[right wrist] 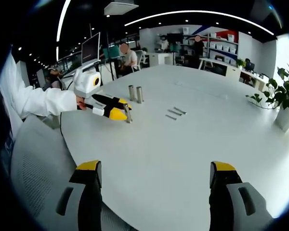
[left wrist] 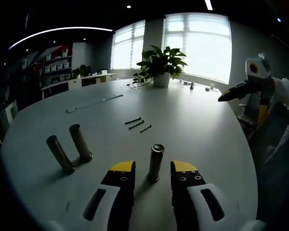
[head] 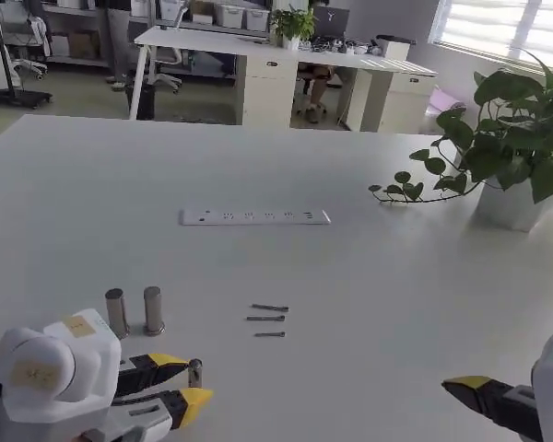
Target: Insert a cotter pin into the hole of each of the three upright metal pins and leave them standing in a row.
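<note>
Two metal pins stand upright side by side on the white table. A third pin stands nearer, between the yellow-tipped jaws of my left gripper. In the left gripper view this pin has a gap on each side, so the left gripper is open around it. Three cotter pins lie flat to the right of the pins. My right gripper is wide open over the near table edge with nothing between its jaws, and its tip shows at the bottom right.
A white power strip lies across the middle of the table. A potted plant stands at the far right, with a vine trailing onto the tabletop. Desks, shelves and a seated person are behind the table.
</note>
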A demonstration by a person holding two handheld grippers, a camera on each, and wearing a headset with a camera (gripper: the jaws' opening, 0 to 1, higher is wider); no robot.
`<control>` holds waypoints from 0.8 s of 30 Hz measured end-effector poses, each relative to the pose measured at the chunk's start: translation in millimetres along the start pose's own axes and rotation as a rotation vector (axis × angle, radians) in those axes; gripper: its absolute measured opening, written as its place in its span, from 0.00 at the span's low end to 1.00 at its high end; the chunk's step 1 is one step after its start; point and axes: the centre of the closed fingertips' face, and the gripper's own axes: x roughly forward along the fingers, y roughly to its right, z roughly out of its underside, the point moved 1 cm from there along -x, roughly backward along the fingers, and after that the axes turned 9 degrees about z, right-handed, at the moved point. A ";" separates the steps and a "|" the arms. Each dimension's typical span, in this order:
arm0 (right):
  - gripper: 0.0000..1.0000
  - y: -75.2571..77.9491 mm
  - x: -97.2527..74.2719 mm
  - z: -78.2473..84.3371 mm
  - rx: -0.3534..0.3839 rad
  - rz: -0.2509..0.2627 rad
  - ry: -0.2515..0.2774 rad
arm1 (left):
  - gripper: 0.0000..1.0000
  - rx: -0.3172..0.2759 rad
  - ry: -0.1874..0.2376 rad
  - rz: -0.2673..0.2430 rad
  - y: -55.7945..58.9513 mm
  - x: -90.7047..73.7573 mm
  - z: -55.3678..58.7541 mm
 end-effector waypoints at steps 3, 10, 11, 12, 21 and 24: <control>0.91 0.6 -0.9 -0.4 -0.001 0.001 0.002 | 0.35 -0.017 0.003 0.033 2.7 -8.0 1.4; 0.91 2.1 -2.7 0.9 0.003 0.006 0.003 | 0.57 -0.022 0.042 0.100 11.5 -34.7 -3.9; 0.91 2.3 -2.6 1.3 0.004 0.007 0.002 | 0.61 -0.022 0.044 0.100 13.1 -36.8 -4.7; 0.91 2.3 -2.8 1.7 0.004 0.008 0.002 | 0.64 -0.036 0.059 0.112 15.2 -42.5 -6.7; 0.91 1.5 -2.2 4.2 0.001 0.004 -0.008 | 0.75 -0.117 0.085 0.146 25.4 -81.3 -3.1; 0.91 0.6 -2.1 3.6 -0.001 0.002 -0.008 | 0.82 -0.146 0.083 0.148 31.2 -88.3 1.5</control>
